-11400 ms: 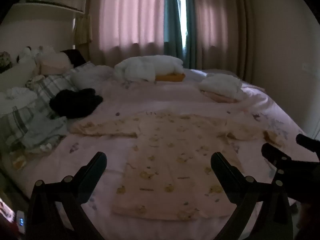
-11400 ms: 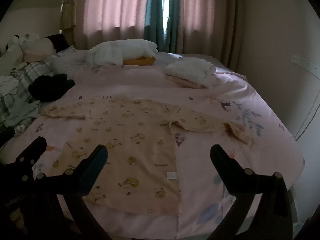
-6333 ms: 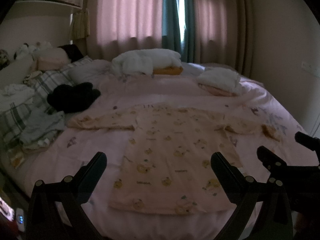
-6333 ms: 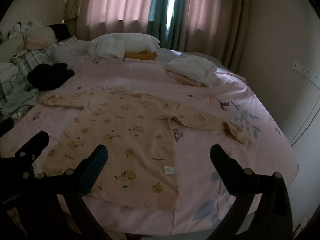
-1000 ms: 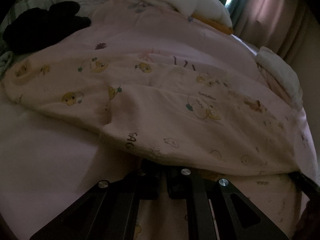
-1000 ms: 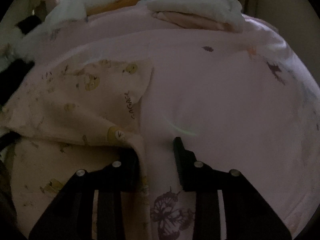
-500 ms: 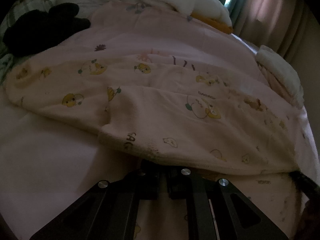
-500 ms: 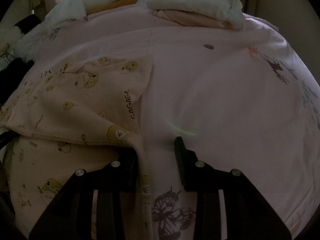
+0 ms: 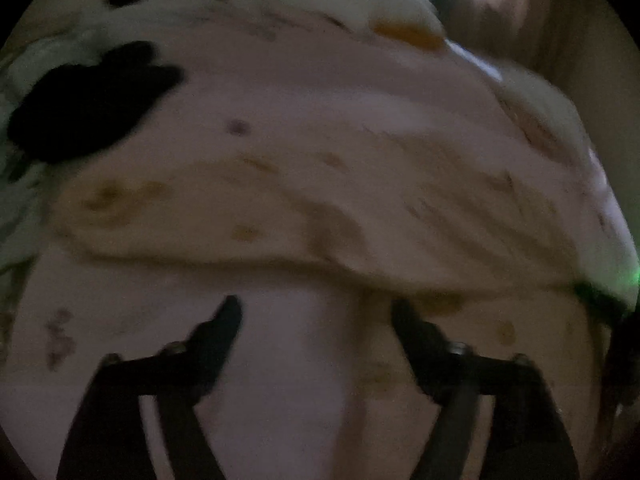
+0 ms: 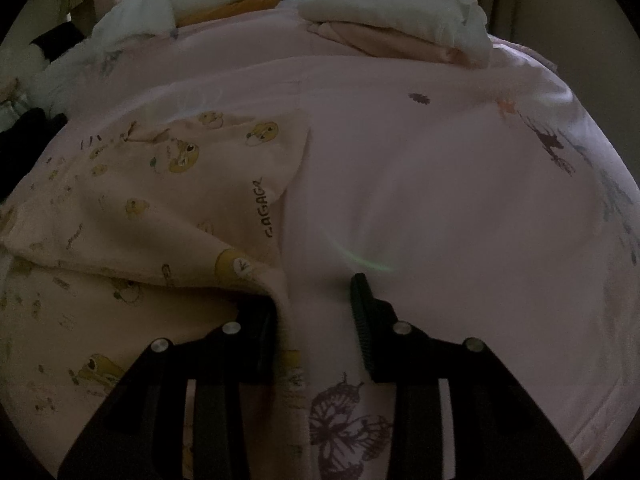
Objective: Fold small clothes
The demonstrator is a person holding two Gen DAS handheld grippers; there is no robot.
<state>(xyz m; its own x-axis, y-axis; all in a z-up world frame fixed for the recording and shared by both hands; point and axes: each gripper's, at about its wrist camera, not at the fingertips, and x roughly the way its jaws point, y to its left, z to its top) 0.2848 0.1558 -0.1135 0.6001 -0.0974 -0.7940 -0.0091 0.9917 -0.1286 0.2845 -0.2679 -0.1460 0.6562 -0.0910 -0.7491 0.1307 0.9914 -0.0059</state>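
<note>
The cream baby garment printed with yellow cartoon ducks [image 10: 168,208] lies on the pale pink printed bedsheet [image 10: 460,200], its lower part doubled up over the upper part. The left gripper [image 9: 316,312] hangs low over the sheet, jaws spread wide and holding nothing, the blurred fold edge just ahead of it. The right gripper [image 10: 316,300] stands parted, its 2 fingers apart; the garment's edge drapes over the left finger, unpinched. A folded white and pink stack [image 10: 400,24] sits farther back, and a black cloth heap [image 9: 88,100] lies at the left.
</note>
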